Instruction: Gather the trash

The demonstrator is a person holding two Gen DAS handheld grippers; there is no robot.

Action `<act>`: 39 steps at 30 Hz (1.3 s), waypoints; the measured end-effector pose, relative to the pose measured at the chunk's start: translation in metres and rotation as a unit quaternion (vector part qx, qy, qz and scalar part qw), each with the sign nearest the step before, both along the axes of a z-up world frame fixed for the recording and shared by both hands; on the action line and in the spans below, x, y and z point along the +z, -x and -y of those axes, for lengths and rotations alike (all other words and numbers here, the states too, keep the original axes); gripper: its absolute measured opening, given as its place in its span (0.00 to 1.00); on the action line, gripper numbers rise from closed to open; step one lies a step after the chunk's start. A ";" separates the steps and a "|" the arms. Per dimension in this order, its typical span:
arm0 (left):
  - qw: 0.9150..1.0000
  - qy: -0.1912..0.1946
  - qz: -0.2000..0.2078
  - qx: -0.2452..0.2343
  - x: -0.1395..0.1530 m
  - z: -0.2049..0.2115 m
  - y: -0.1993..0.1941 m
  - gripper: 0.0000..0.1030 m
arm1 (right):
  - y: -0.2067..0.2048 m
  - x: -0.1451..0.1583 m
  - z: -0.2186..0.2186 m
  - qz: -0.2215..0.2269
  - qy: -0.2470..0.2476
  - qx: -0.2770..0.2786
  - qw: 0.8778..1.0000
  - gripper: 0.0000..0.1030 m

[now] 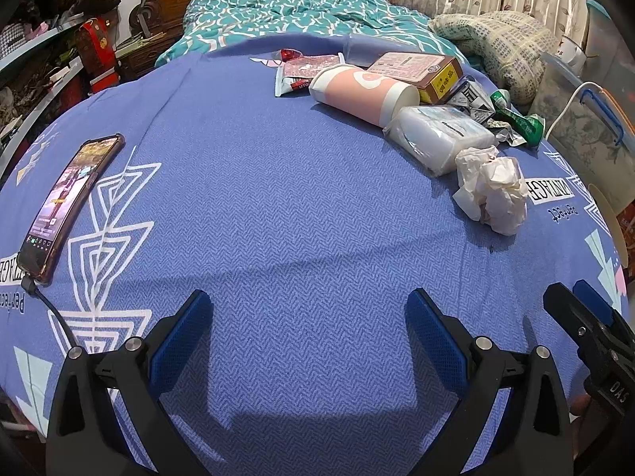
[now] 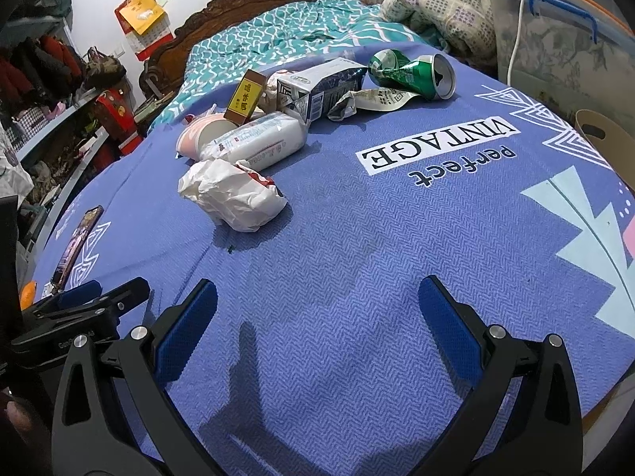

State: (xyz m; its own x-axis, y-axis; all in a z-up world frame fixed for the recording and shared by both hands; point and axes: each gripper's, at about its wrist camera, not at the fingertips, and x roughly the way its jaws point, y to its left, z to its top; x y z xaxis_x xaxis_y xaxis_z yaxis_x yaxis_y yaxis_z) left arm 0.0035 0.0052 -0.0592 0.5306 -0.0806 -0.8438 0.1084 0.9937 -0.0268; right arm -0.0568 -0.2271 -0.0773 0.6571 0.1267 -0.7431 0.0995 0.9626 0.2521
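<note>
Far left on the blue bedspread [image 1: 301,206] lies a phone [image 1: 69,202], screen lit and face up, with a cable plugged into its near end — well apart from everything else. Moving right, the middle of the cover is open cloth, and the left gripper [image 1: 309,337] hovers over it with its blue-padded jaws spread wide, nothing between them.

Further right and farther up the bed sits the trash pile. A flat red-and-white wrapper [image 1: 301,73] lies at its left edge, touching a pink-and-white paper cup [image 1: 363,93] tipped on its side. Behind the cup rests a brown box with a yellow end [image 1: 420,71]. Just beside the cup's mouth is a clear plastic packet [image 1: 440,139], and nearest of all a crumpled white paper wad [image 1: 492,190] — ahead and to the right of the left jaws, not in line with them.

In the right wrist view, the right gripper [image 2: 317,317] also stands wide and empty above bare cloth. The paper wad [image 2: 232,194] lies ahead and left of those jaws, near but not between them. Behind it are the packet [image 2: 258,142], a crushed carton [image 2: 317,87], a crumpled label [image 2: 373,101] and, rightmost, a crushed green can [image 2: 412,71]. At the bed's right edge stands a clear storage bin with a blue handle [image 2: 555,39].
</note>
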 end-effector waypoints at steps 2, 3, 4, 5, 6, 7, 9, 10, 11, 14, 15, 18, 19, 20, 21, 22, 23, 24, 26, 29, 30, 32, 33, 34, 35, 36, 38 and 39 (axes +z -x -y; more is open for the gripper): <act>1.000 -0.001 0.001 -0.003 0.000 0.000 0.001 0.92 | 0.001 0.001 -0.001 0.000 0.003 -0.001 1.000 0.97; 1.000 -0.001 0.001 -0.004 0.000 -0.001 0.000 0.92 | 0.002 0.002 -0.001 0.004 0.004 -0.002 1.000 0.97; 1.000 0.000 0.001 -0.004 0.000 -0.001 0.000 0.92 | 0.003 0.004 -0.002 0.009 0.006 -0.002 1.000 0.97; 1.000 0.005 0.003 -0.002 0.001 -0.003 0.000 0.92 | 0.005 0.007 -0.003 0.018 0.011 -0.003 1.000 0.97; 1.000 0.006 0.010 0.003 0.004 -0.007 -0.001 0.92 | 0.007 0.012 -0.004 0.029 0.018 -0.003 0.999 0.97; 1.000 0.001 0.024 0.010 0.009 -0.010 -0.001 0.92 | 0.008 0.015 -0.004 0.039 0.022 -0.003 0.999 0.97; 0.998 -0.012 0.055 0.016 0.020 -0.014 0.000 0.92 | 0.011 0.023 -0.006 0.059 0.031 -0.004 0.998 0.97; 0.996 -0.024 0.079 0.017 0.028 -0.014 0.001 0.92 | 0.012 0.026 -0.007 0.067 0.034 -0.004 0.997 0.97; 0.995 -0.034 0.095 0.019 0.033 -0.014 0.001 0.92 | 0.014 0.030 -0.008 0.075 0.037 -0.005 0.996 0.97; 0.992 -0.053 0.115 0.013 0.042 -0.010 -0.004 0.92 | 0.017 0.037 -0.009 0.095 0.044 -0.006 0.994 0.94; 0.992 -0.055 0.114 0.013 0.041 -0.009 -0.005 0.92 | 0.019 0.039 -0.009 0.099 0.045 -0.006 0.994 0.93; 0.993 -0.050 0.102 0.012 0.039 -0.008 -0.011 0.92 | 0.021 0.043 -0.008 0.108 0.045 -0.009 0.993 0.92; 0.994 -0.042 0.097 0.011 0.038 -0.009 -0.014 0.92 | 0.022 0.043 -0.008 0.108 0.044 -0.010 0.993 0.91; 0.995 -0.037 0.094 0.012 0.037 -0.009 -0.014 0.92 | 0.022 0.043 -0.007 0.108 0.043 -0.011 0.993 0.90; 0.995 -0.036 0.092 0.012 0.036 -0.007 -0.015 0.92 | 0.023 0.043 -0.006 0.106 0.042 -0.012 0.993 0.87; 0.996 -0.034 0.086 0.012 0.035 -0.006 -0.016 0.92 | 0.022 0.043 -0.005 0.104 0.039 -0.012 0.994 0.85; 0.996 -0.035 0.082 0.011 0.032 -0.005 -0.016 0.92 | 0.022 0.042 -0.004 0.102 0.037 -0.011 0.994 0.85; 0.996 -0.036 0.079 0.010 0.030 -0.005 -0.016 0.92 | 0.022 0.042 -0.004 0.101 0.035 -0.010 0.994 0.83; 0.997 -0.037 0.074 0.009 0.028 -0.004 -0.016 0.92 | 0.022 0.041 -0.005 0.099 0.034 -0.006 0.994 0.81; 0.997 -0.039 0.069 0.010 0.028 -0.003 -0.017 0.91 | 0.021 0.040 -0.007 0.099 0.033 0.000 0.995 0.80; 0.997 -0.039 0.068 0.010 0.028 -0.003 -0.017 0.91 | 0.021 0.040 -0.007 0.099 0.033 0.001 0.995 0.79; 0.997 -0.041 0.068 0.011 0.029 -0.002 -0.017 0.91 | 0.022 0.040 -0.007 0.098 0.032 0.001 0.995 0.78; 0.997 -0.043 0.069 0.011 0.029 -0.002 -0.017 0.90 | 0.022 0.039 -0.006 0.098 0.031 0.001 0.995 0.77; 0.997 -0.044 0.069 0.011 0.029 -0.001 -0.017 0.88 | 0.022 0.039 -0.005 0.098 0.030 0.000 0.995 0.77; 0.997 -0.045 0.069 0.010 0.029 -0.001 -0.017 0.87 | 0.022 0.039 -0.005 0.098 0.030 -0.001 0.995 0.77; 0.997 -0.046 0.068 0.009 0.029 0.000 -0.017 0.86 | 0.022 0.039 -0.004 0.098 0.029 -0.002 0.995 0.77; 0.997 -0.047 0.067 0.008 0.029 0.002 -0.017 0.86 | 0.022 0.039 -0.002 0.097 0.028 -0.003 0.995 0.77; 0.997 -0.047 0.067 0.008 0.029 0.003 -0.017 0.86 | 0.022 0.039 -0.002 0.097 0.027 -0.003 0.995 0.77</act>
